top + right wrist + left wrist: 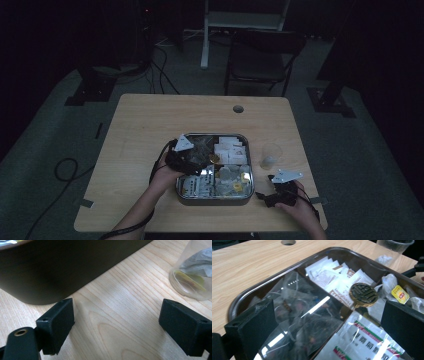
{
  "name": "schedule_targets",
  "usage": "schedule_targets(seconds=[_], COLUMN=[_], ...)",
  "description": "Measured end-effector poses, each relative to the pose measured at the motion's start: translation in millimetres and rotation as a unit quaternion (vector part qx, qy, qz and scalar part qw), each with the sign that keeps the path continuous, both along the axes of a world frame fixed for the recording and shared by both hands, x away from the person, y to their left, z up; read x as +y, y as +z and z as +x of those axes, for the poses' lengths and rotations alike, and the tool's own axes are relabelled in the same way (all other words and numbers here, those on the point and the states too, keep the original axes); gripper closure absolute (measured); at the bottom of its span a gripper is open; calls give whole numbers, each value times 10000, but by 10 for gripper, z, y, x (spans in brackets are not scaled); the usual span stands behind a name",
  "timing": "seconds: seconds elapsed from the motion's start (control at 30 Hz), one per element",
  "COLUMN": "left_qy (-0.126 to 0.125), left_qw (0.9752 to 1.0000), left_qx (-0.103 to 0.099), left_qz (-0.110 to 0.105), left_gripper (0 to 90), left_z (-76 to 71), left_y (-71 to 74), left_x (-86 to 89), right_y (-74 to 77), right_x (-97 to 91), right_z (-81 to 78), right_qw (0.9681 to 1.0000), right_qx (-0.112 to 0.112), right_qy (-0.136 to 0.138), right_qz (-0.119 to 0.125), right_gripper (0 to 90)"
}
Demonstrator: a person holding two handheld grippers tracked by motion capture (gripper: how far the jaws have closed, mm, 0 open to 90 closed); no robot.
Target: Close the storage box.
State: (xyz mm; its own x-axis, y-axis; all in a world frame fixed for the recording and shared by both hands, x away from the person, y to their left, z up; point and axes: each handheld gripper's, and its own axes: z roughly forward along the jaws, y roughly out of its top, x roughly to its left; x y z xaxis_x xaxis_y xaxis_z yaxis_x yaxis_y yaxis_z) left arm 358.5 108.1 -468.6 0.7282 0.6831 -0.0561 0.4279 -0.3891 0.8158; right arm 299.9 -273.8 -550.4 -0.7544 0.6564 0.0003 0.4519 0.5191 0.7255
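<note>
A metal tray (180, 192) with four compartments sits at the table's front middle. My left gripper (192, 161) hovers open over its near-left part, above clear bags of dried tea (297, 315). Beyond them lie white sachets (332, 275), a round gold-rimmed medallion (363, 293), and a tea bag with a yellow tag (400, 294). A printed packet (362, 340) lies between the jaws' far side. My right gripper (276, 192) rests open on bare wood just right of the tray (62, 267), its jaws holding nothing. A clear plastic cup (270, 155) with a tea bag inside (197, 262) stands ahead of it.
A round cable hole (238, 108) is set in the table's far edge. A dark folding chair (262, 57) stands behind the table. Cables (65, 170) trail on the floor at the left. The room is dim.
</note>
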Motion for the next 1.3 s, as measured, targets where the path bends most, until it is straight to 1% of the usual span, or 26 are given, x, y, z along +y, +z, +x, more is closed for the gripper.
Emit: schedule_targets(seconds=[0.03,0.1,0.23,0.3,0.4,0.47,0.57,0.63,0.73,0.8,1.0,1.17,1.3], left_qy=[20,25,69,110,162,182,249,294,402,474,671,865,1035], left_qw=[10000,10000,9999,9998,9998,9997,9995,9993,9989,9986,9974,9960,9945], left_qx=[23,-47,-88,-83,-93,-65,-115,-142,-158,-204,-235,-188,-178], left_qz=[-44,-60,-127,-127,-70,-135,-137,-175,-159,-94,-102,-69,-31], left_gripper=[6,6,6,6,6,6,6,6,6,6,6,6,6], left_z=[-1,-8,-20,-24,-23,-25,-38,-46,-61,-71,-92,-110,-130], left_y=[2,0,-14,-26,-42,-51,-55,-56,-74,-95,-167,-228,-267], left_x=[28,81,186,234,302,349,416,470,549,603,773,917,1051], right_y=[0,0,0,0,1,1,1,1,0,1,1,2,1], right_x=[0,0,0,1,1,0,0,0,0,0,0,0,0], right_z=[-1,-1,-1,-1,-1,-1,-1,0,0,-1,-1,-1,-1], right_qw=[10000,10000,10000,10000,10000,10000,10000,10000,10000,10000,10000,10000,10000], right_qx=[4,5,6,7,8,7,7,4,4,6,6,7,5], right_qy=[-2,-3,-5,-7,-9,-6,-6,-4,-4,-5,-5,-4,-5], right_qz=[1,1,2,4,1,-3,-2,-4,-3,-4,-3,-10,-3], right_gripper=[125,126,125,126,126,126,126,126,126,126,126,126,126])
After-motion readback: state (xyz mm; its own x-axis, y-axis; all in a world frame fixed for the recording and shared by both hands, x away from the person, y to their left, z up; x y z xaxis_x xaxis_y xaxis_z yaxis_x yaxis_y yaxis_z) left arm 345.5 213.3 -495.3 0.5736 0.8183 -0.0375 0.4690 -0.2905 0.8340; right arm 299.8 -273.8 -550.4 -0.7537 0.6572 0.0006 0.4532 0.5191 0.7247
